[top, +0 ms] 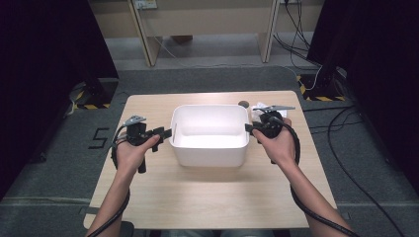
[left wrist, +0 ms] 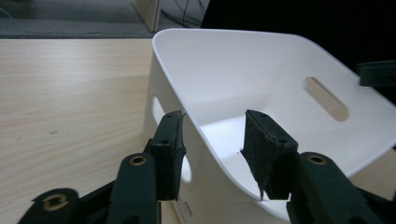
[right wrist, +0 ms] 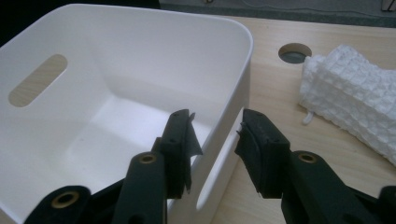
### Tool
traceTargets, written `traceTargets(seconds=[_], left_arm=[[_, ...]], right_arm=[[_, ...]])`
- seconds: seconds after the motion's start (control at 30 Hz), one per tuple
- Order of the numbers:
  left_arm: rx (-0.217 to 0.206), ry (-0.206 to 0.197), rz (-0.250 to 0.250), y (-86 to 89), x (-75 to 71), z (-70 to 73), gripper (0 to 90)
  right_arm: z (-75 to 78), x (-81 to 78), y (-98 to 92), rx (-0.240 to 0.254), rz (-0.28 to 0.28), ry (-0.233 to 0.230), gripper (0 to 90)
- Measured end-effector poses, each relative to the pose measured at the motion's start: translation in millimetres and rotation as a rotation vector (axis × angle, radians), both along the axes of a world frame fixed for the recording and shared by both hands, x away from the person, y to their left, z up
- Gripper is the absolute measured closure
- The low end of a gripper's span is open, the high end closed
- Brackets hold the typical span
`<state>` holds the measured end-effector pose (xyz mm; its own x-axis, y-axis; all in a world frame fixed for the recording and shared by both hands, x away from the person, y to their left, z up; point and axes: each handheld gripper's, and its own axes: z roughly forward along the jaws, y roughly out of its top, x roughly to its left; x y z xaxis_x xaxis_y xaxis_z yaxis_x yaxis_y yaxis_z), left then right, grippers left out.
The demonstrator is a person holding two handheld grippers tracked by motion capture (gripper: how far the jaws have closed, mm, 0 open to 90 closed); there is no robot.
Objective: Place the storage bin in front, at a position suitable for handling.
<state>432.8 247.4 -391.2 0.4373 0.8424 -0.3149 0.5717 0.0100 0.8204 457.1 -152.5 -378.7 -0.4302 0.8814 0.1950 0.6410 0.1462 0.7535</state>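
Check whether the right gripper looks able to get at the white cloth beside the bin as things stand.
Probably yes. The right gripper straddles the white bin's wall, without visibly pressing it, and the cloth lies on bare table just beyond, with nothing between them. It would need to back off the wall first.

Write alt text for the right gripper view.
The right gripper straddles the near wall of an empty white plastic bin, one jaw inside, one outside above a handle slot, pads not visibly pressing. A folded white waffle-weave cloth lies on the light wooden table beside a round hole.
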Motion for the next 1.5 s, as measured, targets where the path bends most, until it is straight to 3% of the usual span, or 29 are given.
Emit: traceTargets(seconds=[0.07, 0.2, 0.43, 0.67, 0.9, 1.1, 1.17, 1.3, 1.4, 1.5], left_arm=[[-0.016, 0.025, -0.005, -2.6, 6.1, -2.6, 59.1], [-0.009, 0.047, -0.007, -7.6, 11.3, -8.0, 59.7], [-0.011, 0.032, -0.028, -7.6, 11.3, -9.9, 62.7], [0.041, 0.050, -0.022, 1.1, -2.5, -12.9, 66.5], [0.033, 0.060, 0.023, 22.5, -20.8, -13.0, 67.9], [0.028, 0.059, 0.060, 31.1, -21.3, -14.6, 68.5], [0.033, 0.047, 0.053, 31.3, -20.8, -15.5, 67.7], [0.020, -0.002, 0.056, 31.2, -21.8, -15.8, 58.6], [0.029, -0.056, 0.084, 33.7, -26.0, -11.3, 50.2], [0.026, -0.081, 0.085, 37.2, -32.9, -7.4, 45.8]], right_arm=[[-1.3, 1.2, 1.8, -0.011, -0.002, 0.019, 67.0], [-3.4, 2.8, 6.6, -0.018, 0.007, 0.046, 71.4], [-2.3, 3.9, 15.8, -0.089, 0.024, 0.052, 72.7], [-2.4, 1.9, 25.7, -0.085, 0.038, 0.053, 74.7], [-2.8, -6.8, 47.1, -0.081, 0.068, 0.058, 73.9], [-5.0, -3.2, 62.5, -0.084, 0.098, 0.068, 67.3], [-4.3, -2.2, 60.0, -0.051, 0.115, 0.070, 60.9], [10.4, 2.0, 40.6, -0.023, 0.084, -0.003, 51.8], [16.8, 15.1, 15.9, -0.068, 0.021, -0.050, 49.4], [9.9, 36.1, -11.9, -0.102, -0.034, -0.067, 47.4]])
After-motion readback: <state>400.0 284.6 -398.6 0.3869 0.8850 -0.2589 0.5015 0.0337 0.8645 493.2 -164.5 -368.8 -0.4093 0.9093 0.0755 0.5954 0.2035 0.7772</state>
